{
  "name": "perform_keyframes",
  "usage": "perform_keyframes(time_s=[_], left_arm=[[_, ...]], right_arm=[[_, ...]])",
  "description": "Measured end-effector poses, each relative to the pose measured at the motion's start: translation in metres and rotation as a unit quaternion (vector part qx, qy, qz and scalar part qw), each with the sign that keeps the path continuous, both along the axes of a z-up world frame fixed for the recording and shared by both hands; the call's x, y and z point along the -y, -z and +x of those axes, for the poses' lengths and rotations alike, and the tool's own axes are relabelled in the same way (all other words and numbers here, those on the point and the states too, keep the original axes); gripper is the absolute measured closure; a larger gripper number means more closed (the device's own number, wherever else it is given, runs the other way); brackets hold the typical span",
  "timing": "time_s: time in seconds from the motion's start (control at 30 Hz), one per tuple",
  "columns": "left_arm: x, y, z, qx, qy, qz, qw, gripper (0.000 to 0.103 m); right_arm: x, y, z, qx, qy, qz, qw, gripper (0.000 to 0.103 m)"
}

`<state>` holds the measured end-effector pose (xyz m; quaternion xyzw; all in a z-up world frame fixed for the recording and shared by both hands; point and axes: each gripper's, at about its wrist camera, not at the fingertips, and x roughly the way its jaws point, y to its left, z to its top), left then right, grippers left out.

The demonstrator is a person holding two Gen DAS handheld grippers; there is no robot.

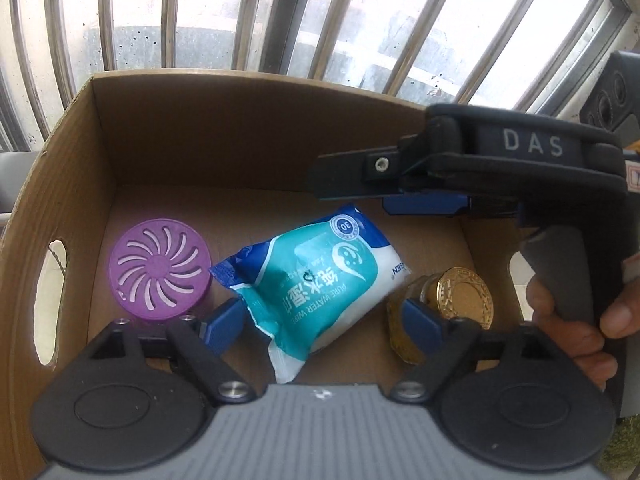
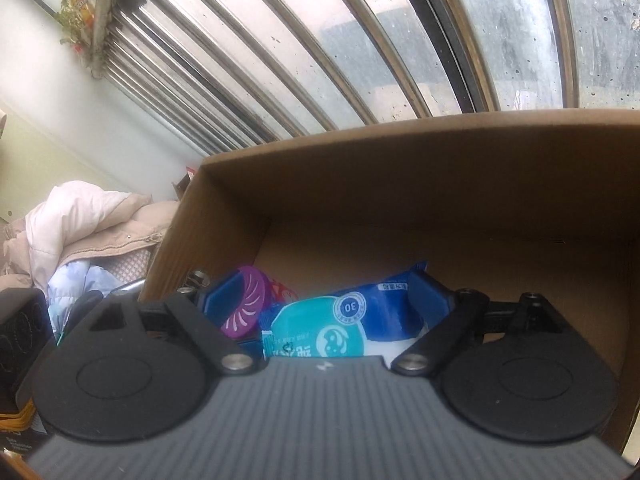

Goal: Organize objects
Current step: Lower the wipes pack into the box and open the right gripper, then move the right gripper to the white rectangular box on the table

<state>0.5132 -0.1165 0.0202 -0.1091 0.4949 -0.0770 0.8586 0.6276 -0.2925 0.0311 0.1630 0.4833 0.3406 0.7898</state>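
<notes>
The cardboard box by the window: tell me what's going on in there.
A person is sorting things into the cardboard box with a handheld gripper in each hand. Inside lie a purple round container, a pack of wet wipes and a gold-lidded jar. The left gripper and right gripper both hover open, holding nothing.

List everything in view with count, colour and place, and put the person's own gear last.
cardboard box: one, brown, open-topped, in front of the window bars, holding the three items below.
vented round container: one, purple, left on the box floor.
wet wipes pack: one, teal, blue and white, middle of the box floor, lying flat.
jar with gold lid: one, gold, right on the box floor, tipped on its side.
window bars: many, metallic, behind the box.
pile of clothes: one, pale pink and white, left of the box.
left gripper: one, black with blue pads, open over the wipes.
right gripper: one, black with blue pads, open above the wipes.
hand: one, on the right gripper's handle.
</notes>
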Motion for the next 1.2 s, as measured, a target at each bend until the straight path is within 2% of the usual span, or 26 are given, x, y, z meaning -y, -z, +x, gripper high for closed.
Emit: perform_keyframes(time_s=[0.13, 0.3, 0.47, 0.6, 0.73, 0.83, 0.97, 1.13, 1.2], left_arm=[[0.004, -0.008, -0.009, -0.007, 0.016, -0.030, 0.9994, 0.015], [-0.008, -0.031, -0.062, 0.022, 0.042, -0.053, 0.9974, 0.015], [-0.029, -0.058, -0.130, 0.078, 0.069, -0.076, 0.9916, 0.009], [-0.054, -0.074, -0.194, 0.134, 0.084, -0.075, 0.9845, 0.007], [-0.084, -0.065, -0.252, 0.168, 0.066, -0.078, 0.9804, 0.005], [-0.104, -0.045, -0.279, 0.167, 0.037, -0.076, 0.9823, 0.005], [-0.128, -0.023, -0.307, 0.172, 0.002, -0.083, 0.9816, 0.005], [-0.144, 0.001, -0.330, 0.175, -0.010, -0.030, 0.9840, 0.004], [-0.151, 0.011, -0.334, 0.165, -0.016, -0.030, 0.9857, 0.004]], right_arm=[[0.007, -0.016, -0.012, 0.015, 0.012, 0.011, 1.000, 0.013], [0.027, -0.049, -0.051, 0.057, 0.031, 0.030, 0.997, 0.010], [0.049, -0.092, -0.130, 0.141, 0.048, 0.065, 0.987, 0.009], [0.056, -0.107, -0.199, 0.181, 0.043, 0.081, 0.979, 0.009], [0.046, -0.099, -0.258, 0.200, 0.026, 0.087, 0.976, 0.005], [0.029, -0.083, -0.290, 0.187, 0.010, 0.100, 0.977, 0.003], [-0.008, -0.057, -0.311, 0.154, -0.019, 0.110, 0.982, 0.002], [-0.072, -0.021, -0.318, 0.114, -0.059, 0.092, 0.987, 0.001], [-0.096, -0.007, -0.313, 0.095, -0.071, 0.084, 0.989, 0.001]])
